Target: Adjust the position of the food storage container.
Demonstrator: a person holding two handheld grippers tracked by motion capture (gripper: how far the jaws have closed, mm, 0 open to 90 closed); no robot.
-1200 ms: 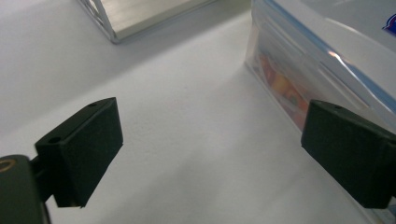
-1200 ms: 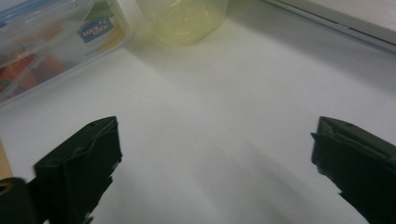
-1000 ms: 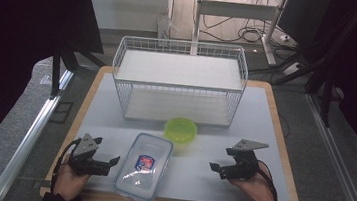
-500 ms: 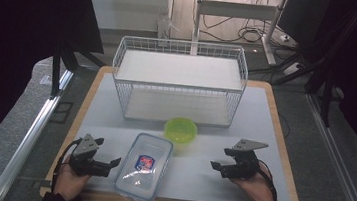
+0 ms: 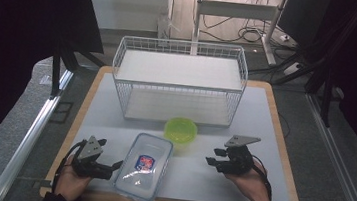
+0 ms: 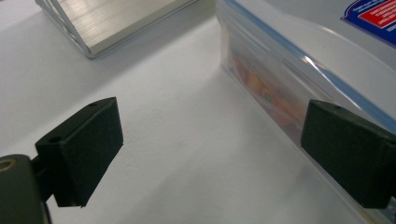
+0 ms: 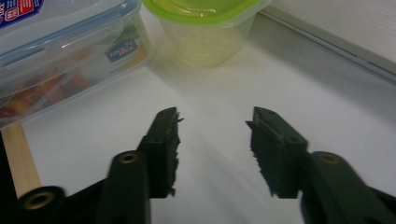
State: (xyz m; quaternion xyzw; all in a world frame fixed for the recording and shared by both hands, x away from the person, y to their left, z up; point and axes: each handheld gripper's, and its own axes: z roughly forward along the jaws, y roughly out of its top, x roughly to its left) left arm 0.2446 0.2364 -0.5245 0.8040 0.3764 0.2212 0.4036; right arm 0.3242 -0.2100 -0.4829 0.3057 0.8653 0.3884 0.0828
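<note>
Table mat (image 5: 273, 140): white sheet on a wooden board, carrying everything; both hands rest on its near edge
Wire rack (image 5: 179, 78): two-tier white basket well ahead of both grippers, open front facing the person, likely so things can go in from this side
Clear box (image 5: 143, 171): lidded container with a blue seal and a red-and-blue label, lying between the two grippers, long side toward the left one, which looks handy for a side grasp
Green tub (image 5: 181, 129): small lime-lidded pot ahead and to the left of the right gripper, just in front of the rack
Left gripper (image 5: 115, 167): jaws spread wide, holding nothing; one jaw close against the box wall, touching or not I cannot tell
Right gripper (image 5: 213, 160): jaws parted, empty, pointing toward the box and tub, apart from both
</note>
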